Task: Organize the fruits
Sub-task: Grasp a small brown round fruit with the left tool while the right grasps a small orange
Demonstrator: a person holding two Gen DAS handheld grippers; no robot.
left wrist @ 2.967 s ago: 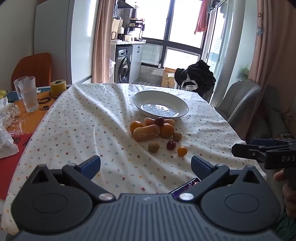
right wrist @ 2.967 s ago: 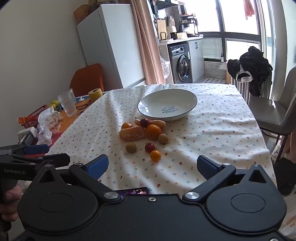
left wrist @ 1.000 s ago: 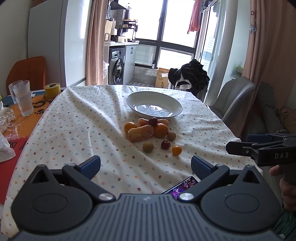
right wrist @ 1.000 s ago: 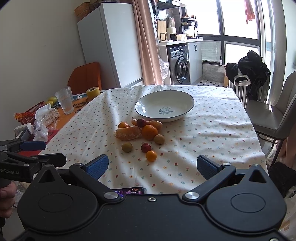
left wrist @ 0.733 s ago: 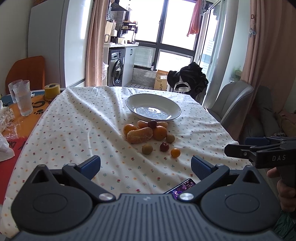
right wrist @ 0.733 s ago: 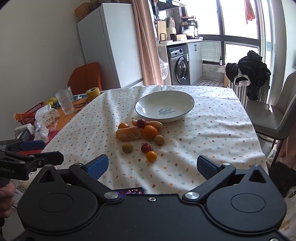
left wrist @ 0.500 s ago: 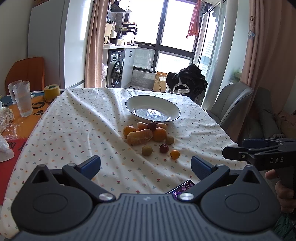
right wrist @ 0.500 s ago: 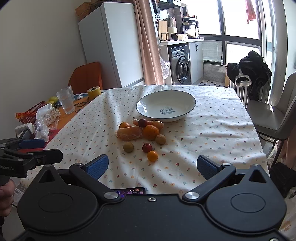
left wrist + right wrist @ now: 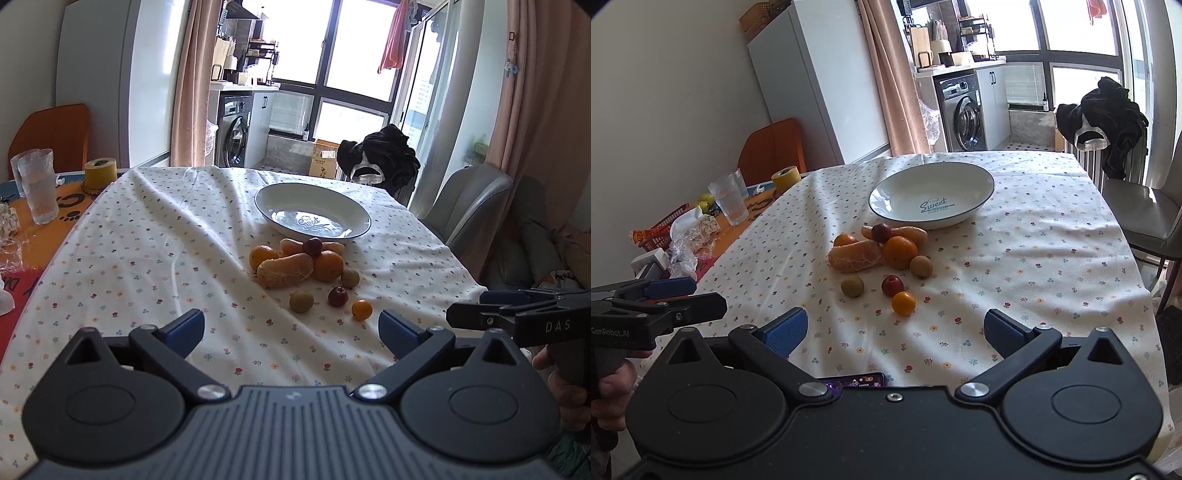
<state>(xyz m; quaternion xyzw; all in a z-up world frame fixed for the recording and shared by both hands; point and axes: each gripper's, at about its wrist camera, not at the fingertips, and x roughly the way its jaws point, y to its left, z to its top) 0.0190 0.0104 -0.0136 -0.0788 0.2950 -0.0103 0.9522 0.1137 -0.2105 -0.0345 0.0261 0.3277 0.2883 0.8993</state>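
Note:
A white blue-rimmed bowl [image 9: 280, 199] [image 9: 905, 192] stands empty at the far middle of the flowered tablecloth. Just in front of it lies a cluster of fruit: a peeled mandarin [image 9: 285, 270] [image 9: 855, 256], an orange [image 9: 328, 265] [image 9: 900, 252] and a dark red plum [image 9: 313, 246] [image 9: 881, 232]. Nearer to me lie a greenish-brown fruit [image 9: 301, 301] [image 9: 852, 286], a small red fruit [image 9: 338, 296] [image 9: 892, 285] and a kumquat [image 9: 361, 309] [image 9: 903, 303]. My left gripper [image 9: 291, 326] and right gripper [image 9: 894, 326] hover open over the table's near edge, short of the fruit, holding nothing.
Two glasses [image 9: 37, 184] [image 9: 729, 201], a yellow tape roll [image 9: 99, 171] and plastic wrappers [image 9: 690, 236] crowd the left side. A phone [image 9: 853, 380] lies at the near edge. A grey chair [image 9: 469, 206] stands by the table's right edge.
Both grippers have drifted only slightly and stay open. The phone at the table's near edge has slipped out of the left wrist view. No fruit has moved.

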